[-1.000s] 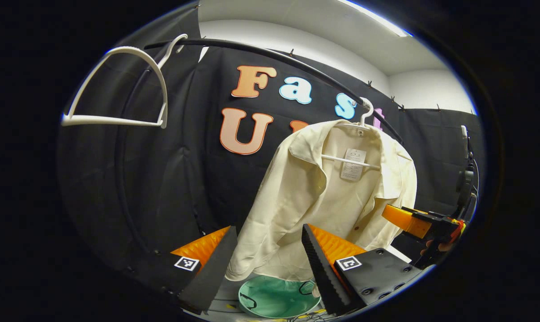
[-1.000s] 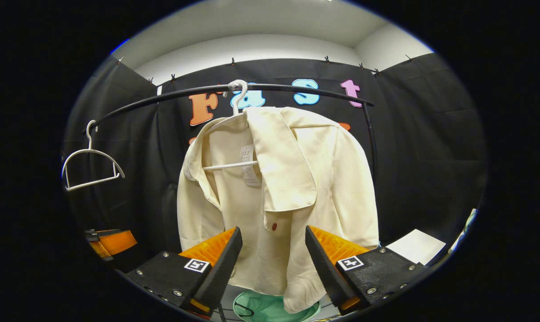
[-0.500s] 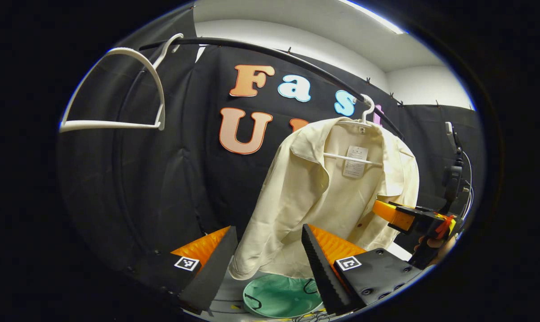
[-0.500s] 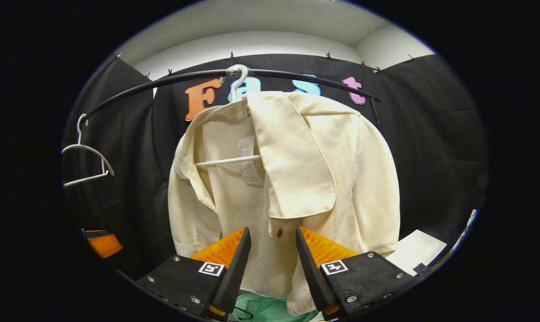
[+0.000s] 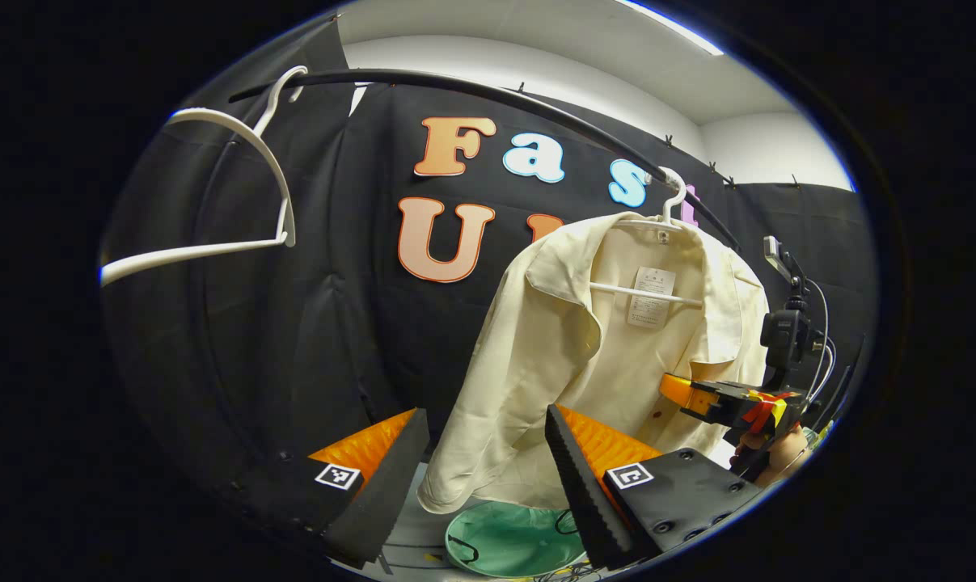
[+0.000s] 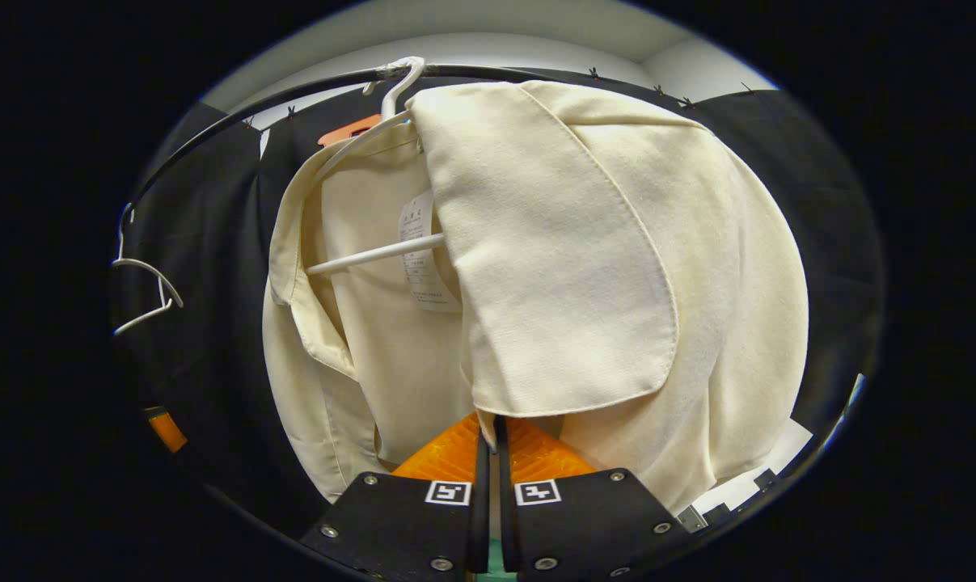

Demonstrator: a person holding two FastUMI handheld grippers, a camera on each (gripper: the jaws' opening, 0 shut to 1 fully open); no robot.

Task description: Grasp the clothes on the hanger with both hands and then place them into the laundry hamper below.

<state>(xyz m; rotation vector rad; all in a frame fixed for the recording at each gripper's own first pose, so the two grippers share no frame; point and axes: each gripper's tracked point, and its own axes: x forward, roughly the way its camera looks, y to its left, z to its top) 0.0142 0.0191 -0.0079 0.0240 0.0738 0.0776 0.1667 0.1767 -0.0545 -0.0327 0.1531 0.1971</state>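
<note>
Matt woven cloth, smooth plastic.
Shirt point(image 6: 617, 267) matt, finely textured; hanger point(image 5: 237, 174) smooth plastic; hamper point(image 5: 512, 537) slightly glossy.

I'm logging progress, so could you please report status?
Right tongs shut on cream fabric shirt. Left tongs open, short of it. Shirt on white hanger.

cream jacket point(image 5: 585, 364) with a white label at the neck and a small dark red button, on a white hanger point(image 5: 645, 287). another white hanger point(image 5: 213, 186) at upper left. black rail point(image 5: 471, 89). pale green hamper point(image 5: 512, 546) at the bottom, black handles.
</note>
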